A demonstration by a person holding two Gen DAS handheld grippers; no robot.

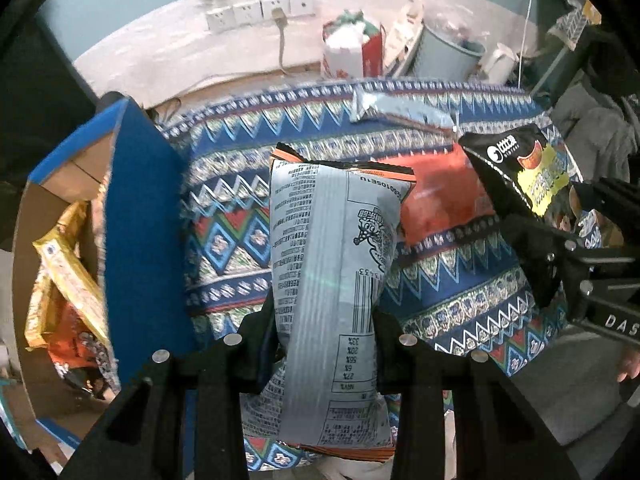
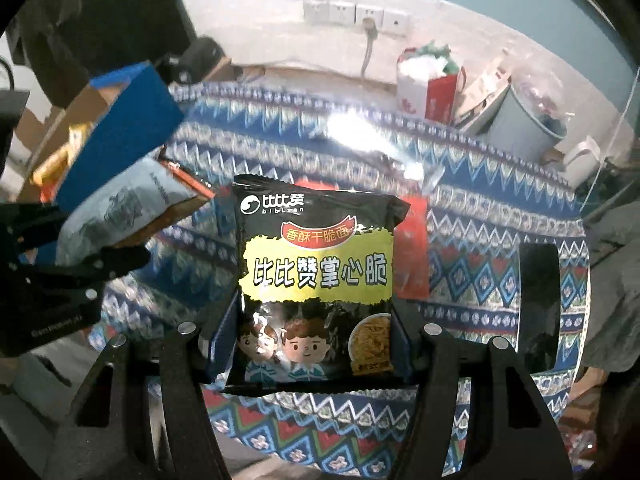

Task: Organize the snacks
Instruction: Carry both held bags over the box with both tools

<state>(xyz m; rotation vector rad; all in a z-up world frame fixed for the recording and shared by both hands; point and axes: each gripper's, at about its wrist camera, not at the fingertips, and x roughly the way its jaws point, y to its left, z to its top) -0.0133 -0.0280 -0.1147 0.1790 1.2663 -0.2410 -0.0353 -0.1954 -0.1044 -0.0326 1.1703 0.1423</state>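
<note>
My left gripper is shut on a silver snack bag with orange edges, its printed back facing me, held above the patterned cloth. It also shows in the right wrist view. My right gripper is shut on a black snack bag with a yellow label, held upright above the cloth. That bag shows at the right of the left wrist view. A blue cardboard box at the left holds yellow and orange snack bags. An orange bag and a silver-blue bag lie on the cloth.
The table wears a blue patterned cloth. A dark object stands on it at the right. Behind the table are a red-and-white bag, a grey bin and wall sockets.
</note>
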